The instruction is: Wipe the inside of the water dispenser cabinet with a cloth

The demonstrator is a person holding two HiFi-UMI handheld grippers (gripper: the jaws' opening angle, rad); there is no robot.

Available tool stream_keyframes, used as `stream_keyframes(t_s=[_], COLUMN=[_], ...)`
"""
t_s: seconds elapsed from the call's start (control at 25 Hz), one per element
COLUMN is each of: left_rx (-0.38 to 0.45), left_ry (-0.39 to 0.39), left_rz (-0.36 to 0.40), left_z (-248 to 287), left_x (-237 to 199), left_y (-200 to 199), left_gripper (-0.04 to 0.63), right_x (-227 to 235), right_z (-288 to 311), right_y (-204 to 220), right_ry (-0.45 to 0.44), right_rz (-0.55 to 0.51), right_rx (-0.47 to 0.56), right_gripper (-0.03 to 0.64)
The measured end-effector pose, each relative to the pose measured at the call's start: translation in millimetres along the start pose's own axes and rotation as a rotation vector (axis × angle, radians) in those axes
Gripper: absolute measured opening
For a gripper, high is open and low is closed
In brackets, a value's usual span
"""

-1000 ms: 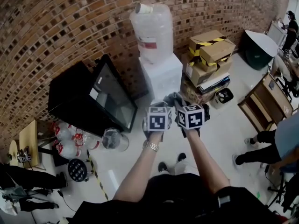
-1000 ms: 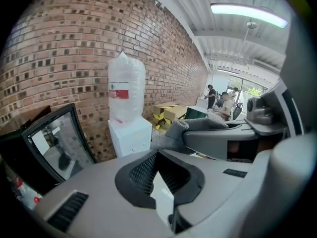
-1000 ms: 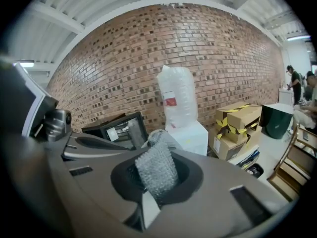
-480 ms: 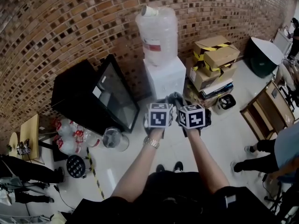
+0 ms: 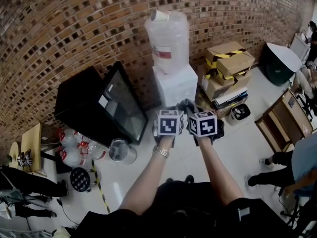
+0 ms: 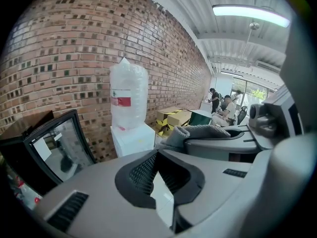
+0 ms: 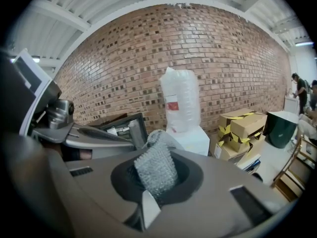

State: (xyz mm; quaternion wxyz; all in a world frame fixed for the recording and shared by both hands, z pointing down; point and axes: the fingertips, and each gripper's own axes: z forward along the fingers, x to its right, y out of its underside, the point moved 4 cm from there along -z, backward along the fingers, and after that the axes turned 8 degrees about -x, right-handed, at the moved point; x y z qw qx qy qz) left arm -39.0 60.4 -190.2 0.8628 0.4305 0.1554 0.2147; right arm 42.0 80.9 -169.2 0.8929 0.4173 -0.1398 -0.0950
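Both grippers are held side by side at chest height, facing the water dispenser, which stands against the brick wall. The right gripper has its jaws clamped on a grey knitted cloth, whose free end stands up above the jaws. The left gripper has its jaws slightly apart with nothing between them; pale floor shows through the gap. An inverted bottle tops the white dispenser body. A black glass-fronted cabinet stands just beside the dispenser on the left, and stacked cardboard boxes crowd its right edge. Bare floor lies between the person and the dispenser front, well apart from the grippers.
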Motion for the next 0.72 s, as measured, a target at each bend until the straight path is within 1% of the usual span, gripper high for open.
stream_keyframes(t_s=[0.16,0.28,0.72], left_rx=[-0.002,0.013,0.020], left_ry=[0.009,0.018,0.024], left_rz=[-0.003,-0.005,-0.004], left_z=[1,1,-9], left_x=[2,4,3], left_y=[0,-2,0], left_gripper=[0.003,0.003,0.003], right_x=[1,2,-7], right_z=[1,1,3], right_y=[4,6,11], right_ry=[-0.006,-0.019,-0.066], right_rz=[0.015,0.044,0.065], right_rx=[-0.008,-0.016,-0.016], right_gripper=[0.020,0.020,0.020])
